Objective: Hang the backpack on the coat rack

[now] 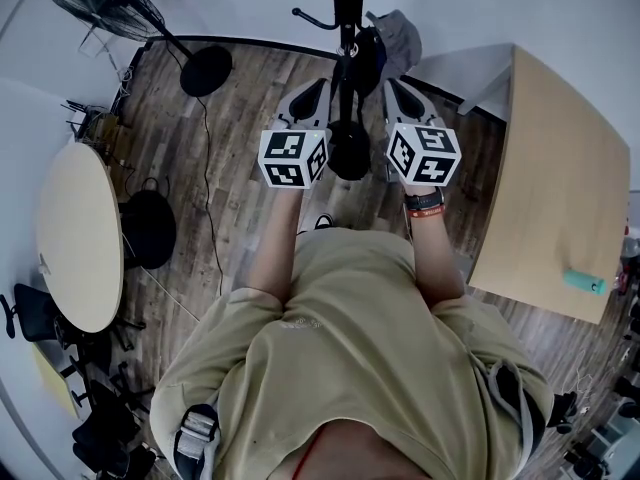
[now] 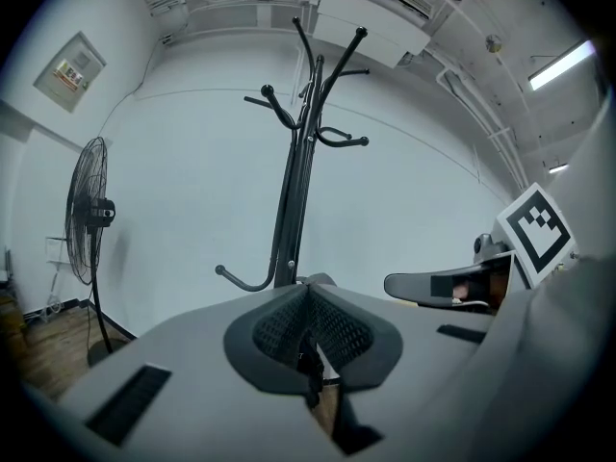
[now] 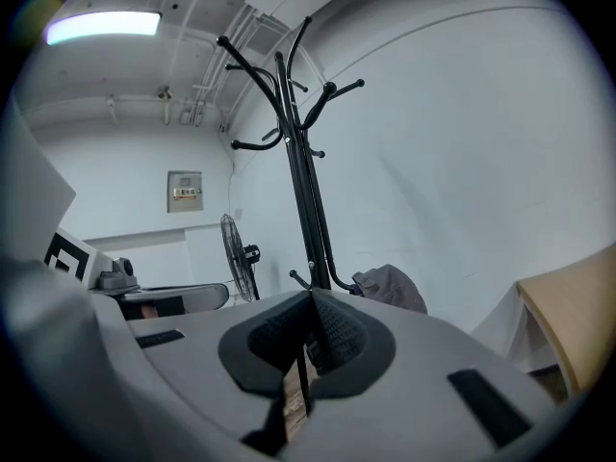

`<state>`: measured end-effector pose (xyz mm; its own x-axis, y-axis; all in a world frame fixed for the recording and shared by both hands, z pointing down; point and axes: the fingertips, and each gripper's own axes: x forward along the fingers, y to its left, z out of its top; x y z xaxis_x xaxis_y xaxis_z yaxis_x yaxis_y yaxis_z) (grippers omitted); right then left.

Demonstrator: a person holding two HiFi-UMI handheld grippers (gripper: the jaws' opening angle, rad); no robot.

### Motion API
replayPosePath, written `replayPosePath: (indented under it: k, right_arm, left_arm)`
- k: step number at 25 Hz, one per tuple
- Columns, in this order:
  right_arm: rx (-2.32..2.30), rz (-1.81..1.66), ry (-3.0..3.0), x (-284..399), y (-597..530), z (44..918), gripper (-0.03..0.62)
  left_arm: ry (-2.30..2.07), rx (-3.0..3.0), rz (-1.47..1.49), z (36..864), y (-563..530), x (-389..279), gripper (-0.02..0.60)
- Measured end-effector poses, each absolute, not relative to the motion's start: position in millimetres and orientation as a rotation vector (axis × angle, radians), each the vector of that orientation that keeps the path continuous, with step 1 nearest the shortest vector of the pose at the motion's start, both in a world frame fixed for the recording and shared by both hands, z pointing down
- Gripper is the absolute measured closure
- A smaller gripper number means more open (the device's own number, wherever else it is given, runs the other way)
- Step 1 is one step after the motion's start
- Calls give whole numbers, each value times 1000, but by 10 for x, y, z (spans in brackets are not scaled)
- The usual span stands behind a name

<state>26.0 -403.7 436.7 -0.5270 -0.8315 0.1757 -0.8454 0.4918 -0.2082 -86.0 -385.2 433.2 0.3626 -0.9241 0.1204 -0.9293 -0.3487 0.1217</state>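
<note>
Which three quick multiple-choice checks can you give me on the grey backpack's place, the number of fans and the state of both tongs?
1. Where is the grey backpack?
A. hung from the topmost hook
B. at a low hook of the coat rack
C. held in the left tongs

2. How many standing fans show?
A. one
B. two
C. three

3. How do the left tongs and right tongs stand?
A. both shut, empty
B. both wide open
C. each clamped on a strap

Answers:
1 B, in the right gripper view it sits against the rack's low hook.
2 A, only one stands by the wall, left of the rack.
3 A, each gripper view shows the pads meeting with nothing between them.
</note>
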Motion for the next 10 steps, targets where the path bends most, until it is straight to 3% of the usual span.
replayPosePath:
  k: [10]
  right_arm:
    - [1469,444,-2665,194,-4208,4472,580]
  left_arm:
    - [-1678,2429,50,4457,-4031,-891,557]
